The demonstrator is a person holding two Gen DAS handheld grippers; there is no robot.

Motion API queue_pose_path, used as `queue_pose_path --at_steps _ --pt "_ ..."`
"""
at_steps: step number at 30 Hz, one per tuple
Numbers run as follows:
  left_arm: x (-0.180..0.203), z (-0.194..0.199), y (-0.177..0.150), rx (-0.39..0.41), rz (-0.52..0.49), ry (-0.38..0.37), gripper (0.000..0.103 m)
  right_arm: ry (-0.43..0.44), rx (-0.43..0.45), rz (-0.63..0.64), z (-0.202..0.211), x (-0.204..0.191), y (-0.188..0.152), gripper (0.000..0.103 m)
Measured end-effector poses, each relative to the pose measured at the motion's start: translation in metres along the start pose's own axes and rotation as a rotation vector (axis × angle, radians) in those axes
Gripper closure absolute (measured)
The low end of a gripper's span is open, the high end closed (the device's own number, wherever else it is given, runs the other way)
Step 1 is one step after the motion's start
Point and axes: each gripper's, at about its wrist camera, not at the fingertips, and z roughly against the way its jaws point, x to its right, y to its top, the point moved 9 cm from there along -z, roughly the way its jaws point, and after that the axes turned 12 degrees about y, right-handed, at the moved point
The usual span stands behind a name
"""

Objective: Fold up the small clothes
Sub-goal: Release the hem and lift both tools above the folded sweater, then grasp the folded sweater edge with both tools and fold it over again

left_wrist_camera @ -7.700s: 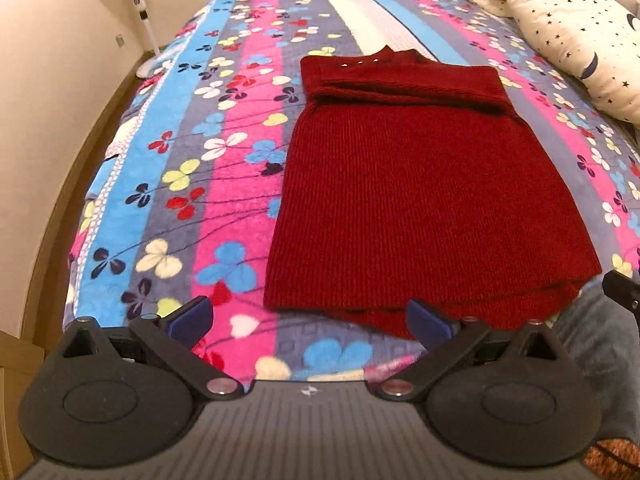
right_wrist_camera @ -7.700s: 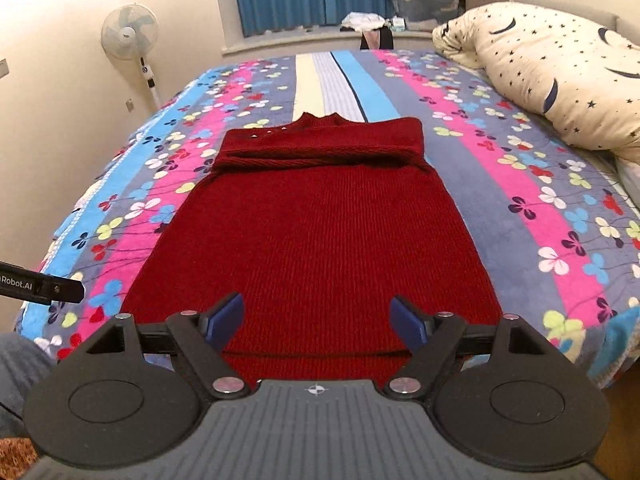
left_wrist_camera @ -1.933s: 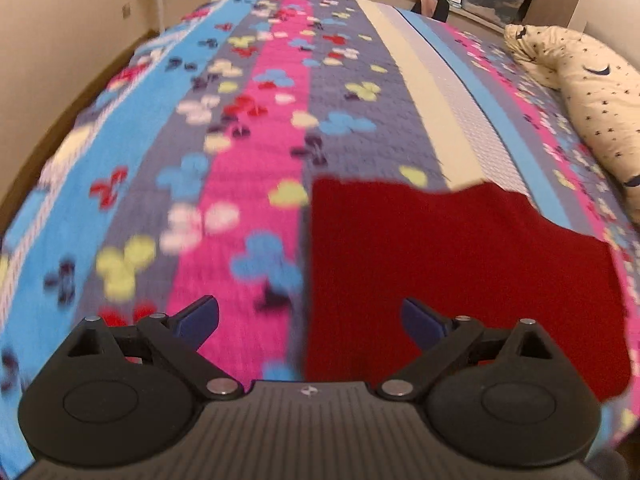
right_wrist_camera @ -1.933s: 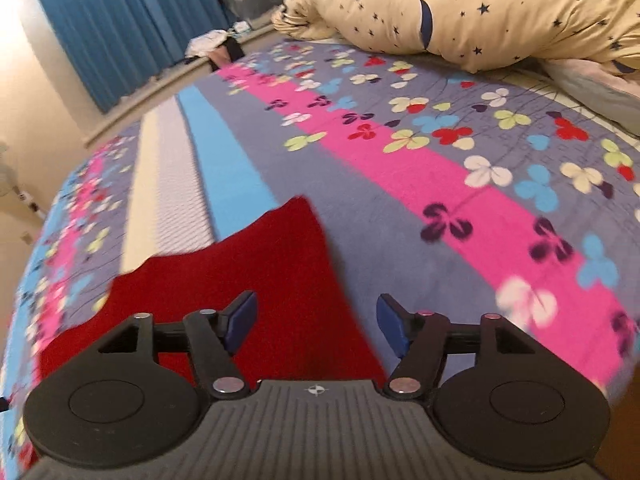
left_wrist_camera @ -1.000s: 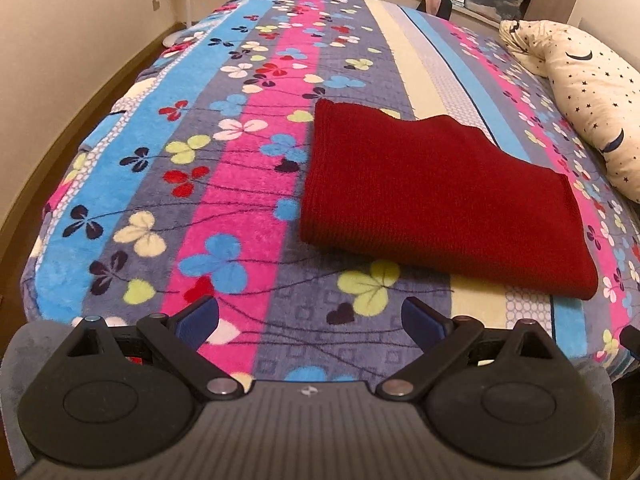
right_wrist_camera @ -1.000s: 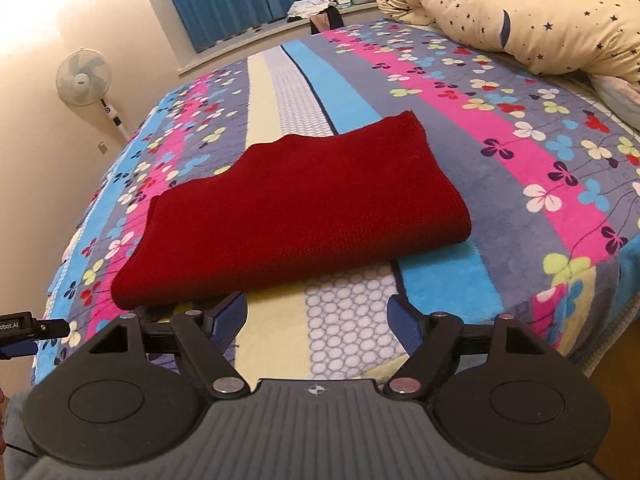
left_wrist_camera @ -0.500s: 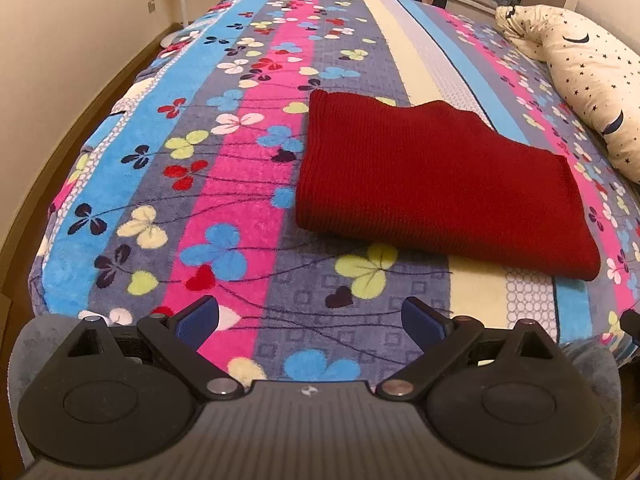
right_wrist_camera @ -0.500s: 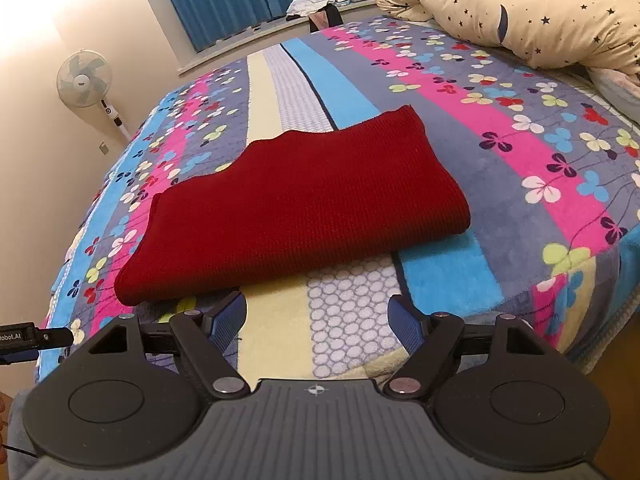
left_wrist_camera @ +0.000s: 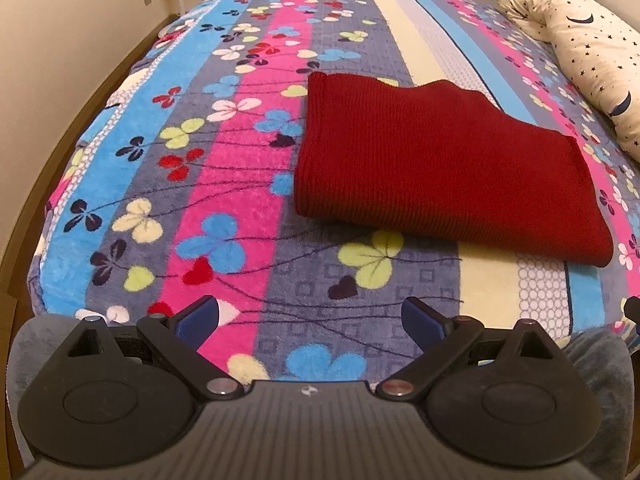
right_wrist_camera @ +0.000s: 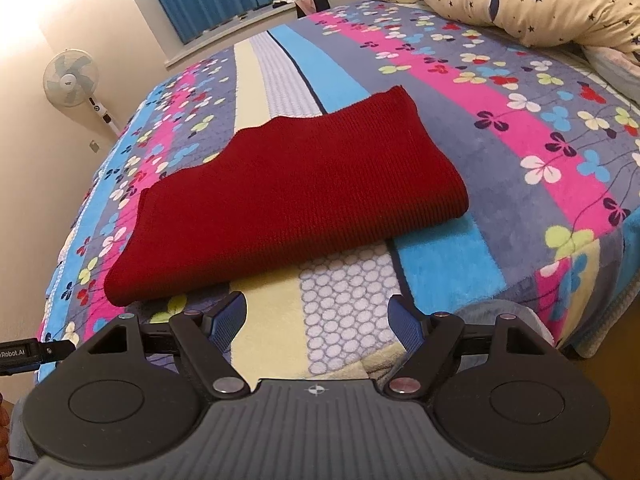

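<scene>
Dark red ribbed knit garment (left_wrist_camera: 440, 160) lies folded on the floral striped bed blanket (left_wrist_camera: 240, 160) just ahead of both spread, empty fingers (left_wrist_camera: 198, 318) (right_wrist_camera: 226, 316), so I'd pinch its side edges evenly for the next fold.

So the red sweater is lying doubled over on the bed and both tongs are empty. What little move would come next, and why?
Probably a second fold: bring the left tongs forward to the red knit sweater and pinch its near left corner. Both tongs, the right tongs too, are open and short of it over the floral blanket. The sweater lies as a wide slab that could halve again, though it may count as done.
</scene>
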Motion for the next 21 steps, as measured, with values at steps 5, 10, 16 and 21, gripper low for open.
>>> queue_pose_path --at_steps 5,10,16,21 --pt "0.002 -0.009 0.002 -0.016 -0.006 0.004 0.004 -0.008 -0.014 -0.031 -0.010 0.007 0.002 0.024" --pt "0.001 -0.022 0.003 -0.039 -0.004 0.012 0.004 -0.021 -0.007 -0.090 -0.024 0.024 0.006 0.024" --pt "-0.006 -0.043 0.012 -0.072 0.035 0.020 0.004 -0.021 0.058 -0.309 -0.044 0.070 0.023 0.024" --pt "-0.009 -0.058 0.028 -0.080 0.063 0.028 0.004 -0.037 0.129 -0.441 -0.064 0.106 0.042 0.024"
